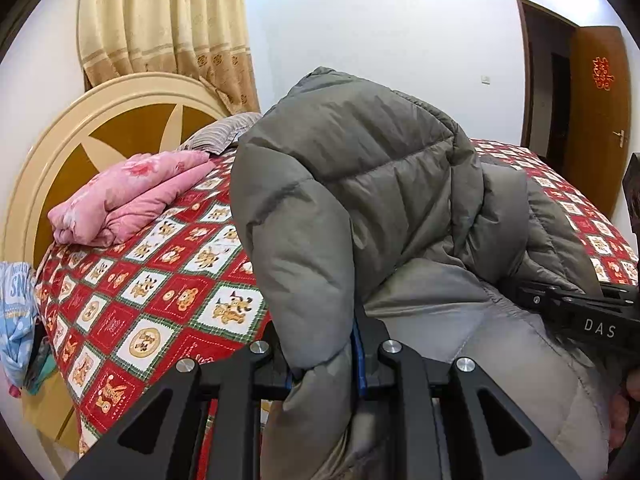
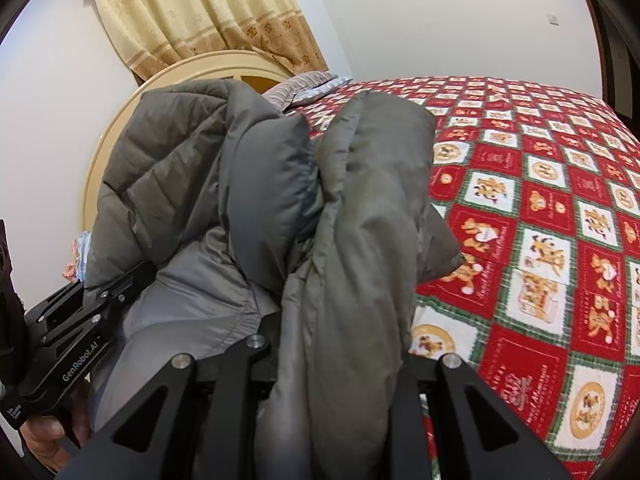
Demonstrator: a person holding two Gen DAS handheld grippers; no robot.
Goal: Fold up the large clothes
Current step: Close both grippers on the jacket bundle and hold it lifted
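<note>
A big grey puffer jacket (image 1: 360,184) is lifted above the bed, bunched and draped over both grippers. My left gripper (image 1: 324,364) is shut on a thick fold of the jacket, which hangs over its fingers. My right gripper (image 2: 340,360) is shut on another fold of the same jacket (image 2: 360,220); its fingertips are hidden under the fabric. The right gripper's black body shows at the right edge of the left wrist view (image 1: 592,320). The left gripper's body shows at the lower left of the right wrist view (image 2: 76,332).
The bed has a red checked cartoon quilt (image 2: 540,220) (image 1: 160,280). A folded pink blanket (image 1: 128,196) and a striped pillow (image 1: 224,132) lie by the round headboard (image 1: 80,140). Blue cloth (image 1: 16,312) hangs at the left. A brown door (image 1: 596,112) is at the right.
</note>
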